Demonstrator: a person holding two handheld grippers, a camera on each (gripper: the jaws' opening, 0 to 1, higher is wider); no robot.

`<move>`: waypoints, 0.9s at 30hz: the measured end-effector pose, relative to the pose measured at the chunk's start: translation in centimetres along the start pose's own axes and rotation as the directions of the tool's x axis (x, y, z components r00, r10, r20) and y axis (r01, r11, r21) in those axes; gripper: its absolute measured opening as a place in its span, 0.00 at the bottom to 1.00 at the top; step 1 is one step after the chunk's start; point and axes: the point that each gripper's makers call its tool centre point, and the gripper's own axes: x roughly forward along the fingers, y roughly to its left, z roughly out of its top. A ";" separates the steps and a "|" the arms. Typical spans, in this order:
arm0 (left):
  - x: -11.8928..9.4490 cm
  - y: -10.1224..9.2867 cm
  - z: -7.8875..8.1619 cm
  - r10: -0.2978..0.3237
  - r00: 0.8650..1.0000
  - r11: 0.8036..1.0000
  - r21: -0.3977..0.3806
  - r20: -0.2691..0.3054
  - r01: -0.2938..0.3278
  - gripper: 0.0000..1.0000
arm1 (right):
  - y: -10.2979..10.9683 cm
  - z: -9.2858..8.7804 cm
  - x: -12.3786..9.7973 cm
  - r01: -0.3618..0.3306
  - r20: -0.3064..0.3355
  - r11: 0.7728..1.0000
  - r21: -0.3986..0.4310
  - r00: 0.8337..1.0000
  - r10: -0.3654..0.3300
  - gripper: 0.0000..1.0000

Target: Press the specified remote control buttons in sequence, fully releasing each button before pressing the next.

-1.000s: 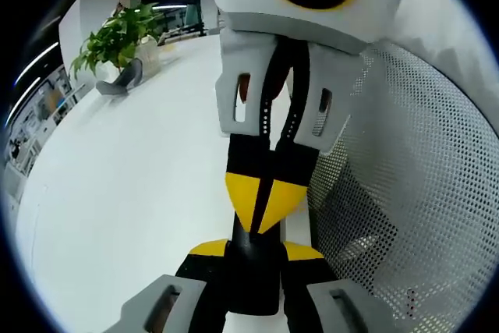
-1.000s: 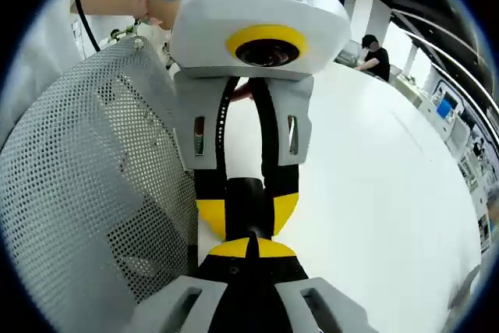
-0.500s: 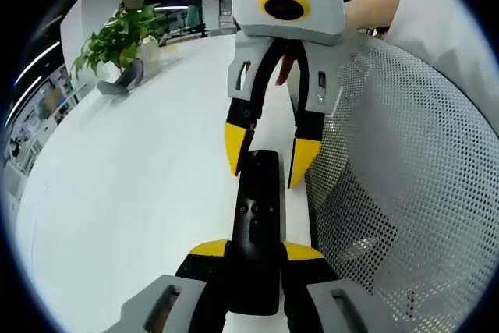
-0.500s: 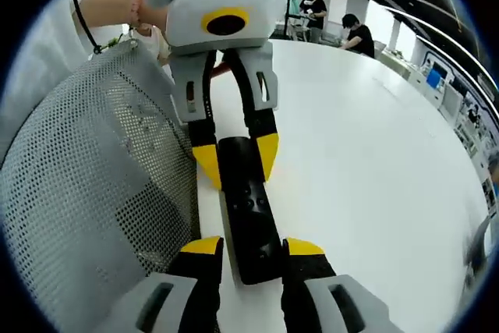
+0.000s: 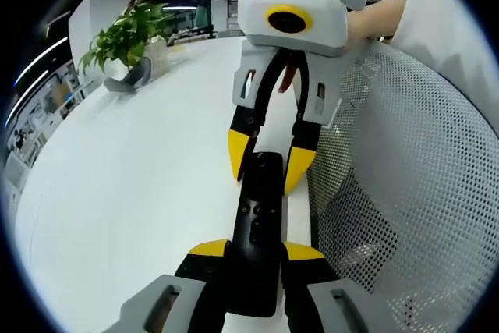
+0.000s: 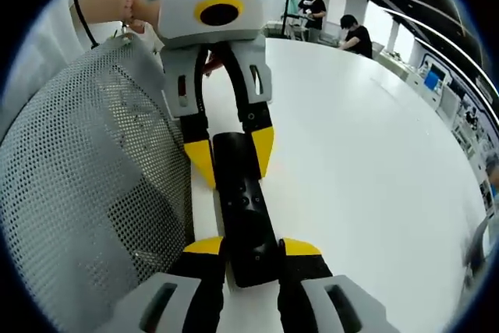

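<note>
Remote control (image 5: 259, 228): I see it black and long, lying on the white table (image 5: 132, 193), just beside the grey mesh basket (image 5: 405, 193). It lies between my two grippers, end to end.
Left gripper (image 5: 256, 251): my jaws stand on both sides of the near end of the remote; the yellow tips touch its edges, so I read it as grasping the remote.
Right gripper (image 6: 251, 249): here also the yellow tips hold the near end of the remote (image 6: 245, 216) from both sides, a grasp.
Opposite tips: in each view the other gripper's tips stand apart around the far end.
Background: a green plant (image 5: 125, 33) far on the table; people (image 6: 355, 33) beyond its far edge.
</note>
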 end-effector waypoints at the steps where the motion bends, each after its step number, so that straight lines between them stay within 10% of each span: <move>1: 0.0 0.0 0.0 0.002 1.000 1.000 0.001 0.000 -0.002 0.25 | 0.0 0.0 0.0 0.001 0.001 1.000 -0.004 1.000 -0.001 0.23; 11: -0.1 0.1 0.0 0.023 0.999 0.993 -0.116 0.028 -0.019 0.29 | 0.0 0.2 0.0 0.012 0.019 1.000 0.010 1.000 -0.012 0.23; 18: -2.6 0.8 0.4 0.096 0.984 0.943 -0.330 0.149 -0.042 0.48 | -0.1 0.2 0.1 0.016 0.034 0.999 0.033 0.999 -0.017 0.23; 27: -9.2 3.0 2.6 0.408 0.846 0.823 -0.538 0.343 -0.179 0.70 | -0.1 0.2 0.1 0.019 0.039 0.999 0.038 0.999 -0.020 0.23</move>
